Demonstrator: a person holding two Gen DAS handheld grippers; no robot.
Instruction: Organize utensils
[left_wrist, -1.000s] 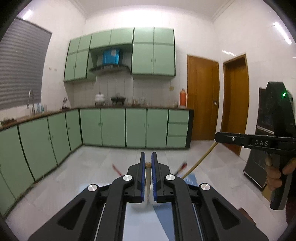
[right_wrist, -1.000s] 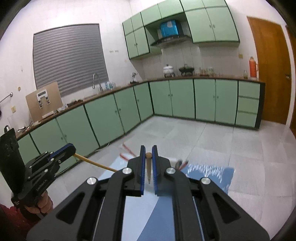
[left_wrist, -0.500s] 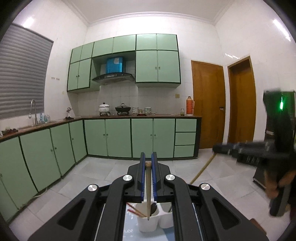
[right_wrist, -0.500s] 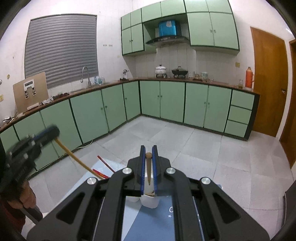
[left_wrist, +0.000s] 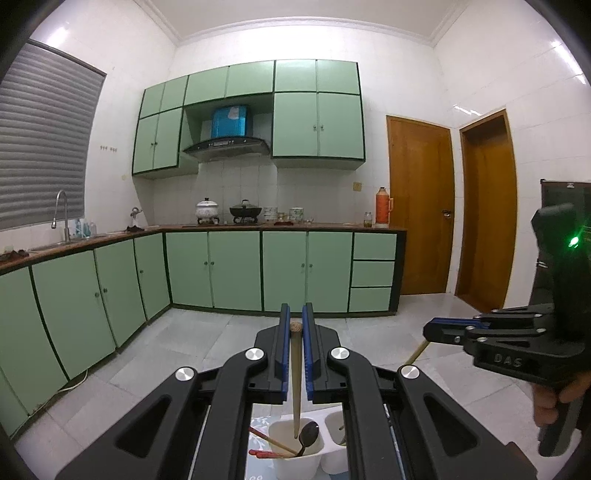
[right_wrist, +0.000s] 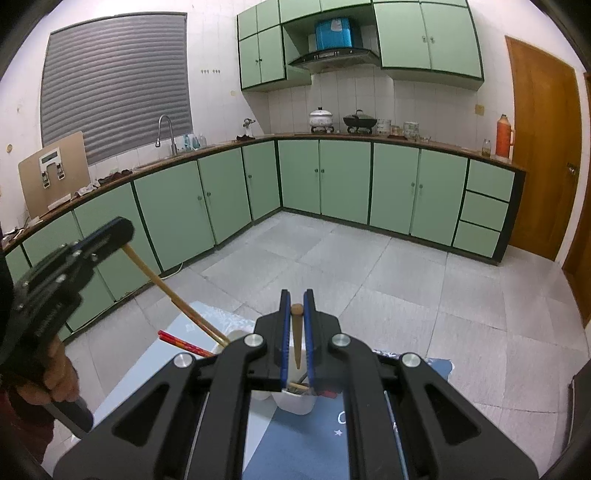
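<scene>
My left gripper (left_wrist: 296, 315) is shut on a wooden chopstick (left_wrist: 295, 373) whose tip hangs over the left compartment of the white utensil holder (left_wrist: 295, 459). That compartment holds a dark spoon (left_wrist: 308, 434) and red chopsticks (left_wrist: 263, 453). My right gripper (right_wrist: 296, 304) is shut on a second wooden chopstick (right_wrist: 297, 341), its tip above the holder (right_wrist: 295, 402). The right wrist view shows the left gripper (right_wrist: 123, 230) at the left, its chopstick (right_wrist: 173, 295) slanting down to the holder's rim. The right gripper (left_wrist: 430, 330) appears at the right of the left wrist view.
The holder stands on a blue and white mat (right_wrist: 317, 443) on the table. Beyond lie a tiled floor (right_wrist: 388, 266), green cabinets (left_wrist: 236, 273) along two walls, and wooden doors (left_wrist: 421, 206) at the right. A person's hand (right_wrist: 55, 380) grips the left tool's handle.
Both grippers have travelled forward with their chopsticks. The white holder, out of sight a second ago, now sits right under both chopstick tips.
</scene>
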